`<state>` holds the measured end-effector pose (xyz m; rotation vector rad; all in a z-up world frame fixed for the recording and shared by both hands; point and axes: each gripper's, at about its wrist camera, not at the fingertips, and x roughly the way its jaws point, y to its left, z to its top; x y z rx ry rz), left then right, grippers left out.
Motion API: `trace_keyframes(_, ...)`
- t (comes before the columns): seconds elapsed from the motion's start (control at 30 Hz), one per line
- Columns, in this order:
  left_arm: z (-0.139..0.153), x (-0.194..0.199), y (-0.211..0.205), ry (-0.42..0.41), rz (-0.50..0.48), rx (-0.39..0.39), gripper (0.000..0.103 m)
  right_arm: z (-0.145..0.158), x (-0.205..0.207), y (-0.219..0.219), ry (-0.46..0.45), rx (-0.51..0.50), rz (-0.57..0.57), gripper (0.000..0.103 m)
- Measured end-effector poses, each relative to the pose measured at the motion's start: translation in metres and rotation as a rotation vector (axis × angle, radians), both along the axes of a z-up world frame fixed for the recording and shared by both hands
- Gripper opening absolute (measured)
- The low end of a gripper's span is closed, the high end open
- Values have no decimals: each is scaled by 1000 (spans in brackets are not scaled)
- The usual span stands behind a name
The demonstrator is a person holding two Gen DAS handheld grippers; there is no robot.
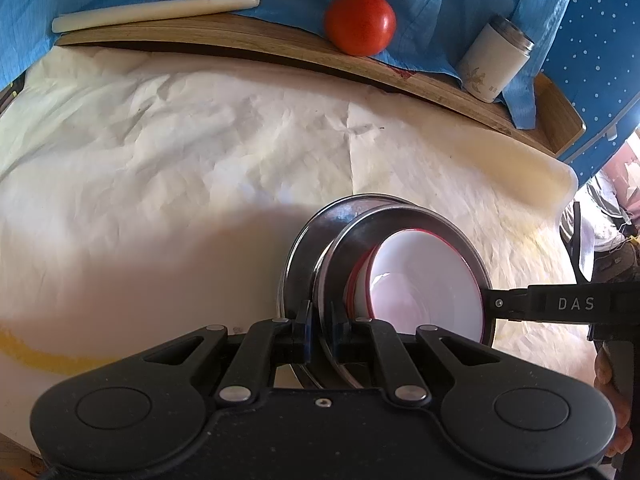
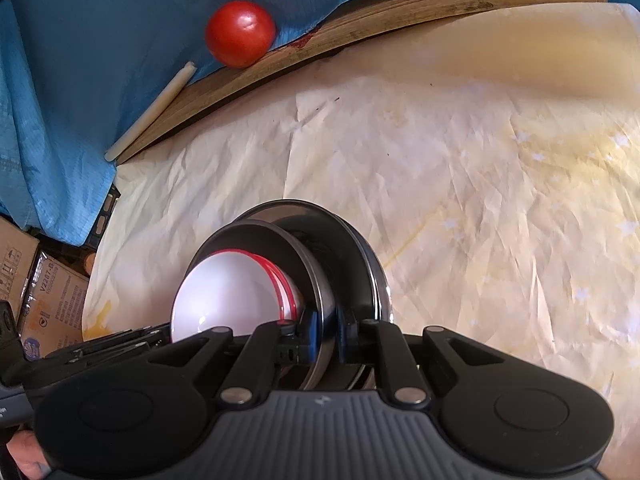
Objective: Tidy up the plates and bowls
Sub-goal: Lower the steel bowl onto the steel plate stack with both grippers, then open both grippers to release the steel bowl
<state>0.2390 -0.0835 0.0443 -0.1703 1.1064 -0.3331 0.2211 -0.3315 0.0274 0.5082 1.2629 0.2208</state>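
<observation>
A stack of two steel plates holds nested white bowls with red rims. It is lifted on edge above the paper-covered table. My left gripper is shut on the rim of the inner steel plate, beside the outer steel plate. My right gripper is shut on the opposite rim of the same inner steel plate, with the outer plate to its right and the bowls to its left. The right gripper also shows in the left wrist view.
A red tomato, a white candle and a white tumbler sit on a wooden tray with blue cloth at the back. Crumpled white paper covers the table. Cardboard boxes stand at the left.
</observation>
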Motion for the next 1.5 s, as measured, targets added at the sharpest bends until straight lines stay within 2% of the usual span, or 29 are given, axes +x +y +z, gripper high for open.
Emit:
trace_keyframes(0.43, 2, 0, 0, -6, 0, -2, 9, 2, -5, 4, -30, -28, -5, 13)
trace_keyframes(0.7, 6, -2, 4, -28, 4, -3, 13, 14, -6, 4, -88, -55, -17, 17)
trace_keyframes(0.73, 7, -2, 4, -32, 7, -3, 13, 15, -7, 4, -91, -58, -20, 18)
trace_keyframes(0.77, 8, -3, 5, -37, 9, -3, 15, 16, -7, 3, -96, -59, -22, 24)
trace_keyframes(0.93, 11, -5, 10, -49, 24, -14, 21, 20, -10, 2, -109, -71, -34, 32)
trace_keyframes(1.1, 14, -6, 17, -59, 50, -43, 34, 22, -15, -2, -117, -74, -52, 37)
trace_keyframes(1.23, 17, -9, 19, -71, 56, -48, 36, 25, -20, -5, -132, -79, -70, 47)
trace_keyframes(1.33, 19, -11, 21, -75, 63, -52, 38, 28, -23, -8, -145, -58, -79, 61)
trace_keyframes(1.43, 20, -13, 23, -82, 71, -57, 42, 31, -27, -7, -157, -57, -76, 64)
trace_keyframes(1.5, 21, -15, 26, -87, 76, -68, 51, 34, -30, -5, -170, -65, -75, 67)
